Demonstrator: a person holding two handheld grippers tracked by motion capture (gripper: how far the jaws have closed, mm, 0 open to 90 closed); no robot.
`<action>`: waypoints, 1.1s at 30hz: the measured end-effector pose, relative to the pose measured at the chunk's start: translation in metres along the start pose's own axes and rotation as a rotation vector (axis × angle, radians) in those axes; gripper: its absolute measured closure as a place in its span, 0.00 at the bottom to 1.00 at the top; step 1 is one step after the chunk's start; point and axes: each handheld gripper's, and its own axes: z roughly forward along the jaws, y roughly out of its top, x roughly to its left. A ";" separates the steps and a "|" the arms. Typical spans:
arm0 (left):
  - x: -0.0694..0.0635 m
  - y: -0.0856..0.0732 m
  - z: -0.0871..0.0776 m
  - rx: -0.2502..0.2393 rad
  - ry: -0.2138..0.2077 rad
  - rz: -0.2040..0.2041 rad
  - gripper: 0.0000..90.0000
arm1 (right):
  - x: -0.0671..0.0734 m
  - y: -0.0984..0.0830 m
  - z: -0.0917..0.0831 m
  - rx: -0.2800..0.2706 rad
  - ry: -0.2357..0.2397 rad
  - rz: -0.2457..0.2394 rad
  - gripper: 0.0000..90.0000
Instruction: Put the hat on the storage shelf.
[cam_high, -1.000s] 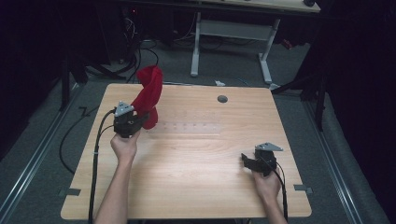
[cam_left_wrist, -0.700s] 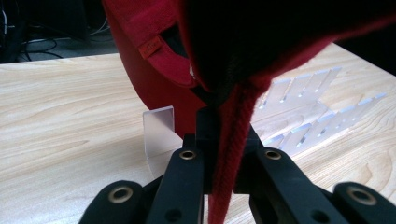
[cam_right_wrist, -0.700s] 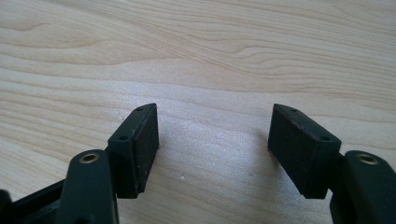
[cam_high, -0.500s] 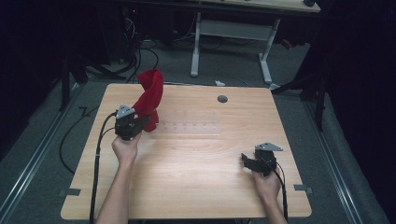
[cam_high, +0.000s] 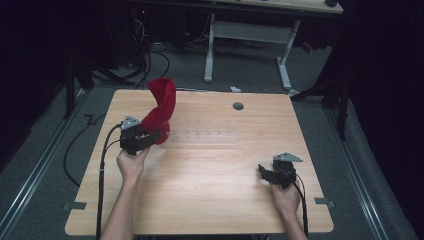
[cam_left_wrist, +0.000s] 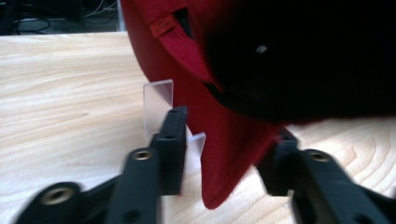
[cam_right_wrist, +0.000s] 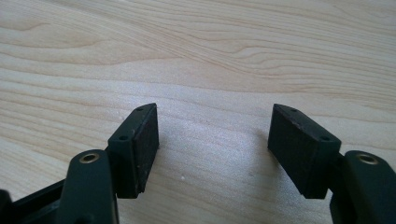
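A red cap stands tall on the far left of the wooden table. My left gripper is at its lower edge. In the left gripper view the cap's red brim hangs between the two black jaws of the left gripper. Those jaws have just been opening, and the pads no longer press on the cloth. My right gripper rests near the front right of the table, open, with bare wood between the jaws of the right gripper.
A small round grey grommet sits in the tabletop near the far edge. Beyond the table stands a white desk frame. Cables trail off the table's left side to the floor.
The red cap and my left gripper have sunk slightly and come a little nearer the front edge. The right hand has not moved.
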 end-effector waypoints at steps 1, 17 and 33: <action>0.000 -0.001 -0.004 0.011 0.003 -0.006 0.55 | 0.000 0.000 0.000 -0.001 0.001 -0.002 0.38; 0.000 -0.027 -0.049 0.037 0.048 0.020 0.43 | 0.000 0.000 0.000 -0.001 0.002 -0.002 0.38; 0.006 -0.094 -0.057 0.173 0.102 0.104 0.41 | 0.000 0.000 0.000 -0.001 0.001 -0.003 0.38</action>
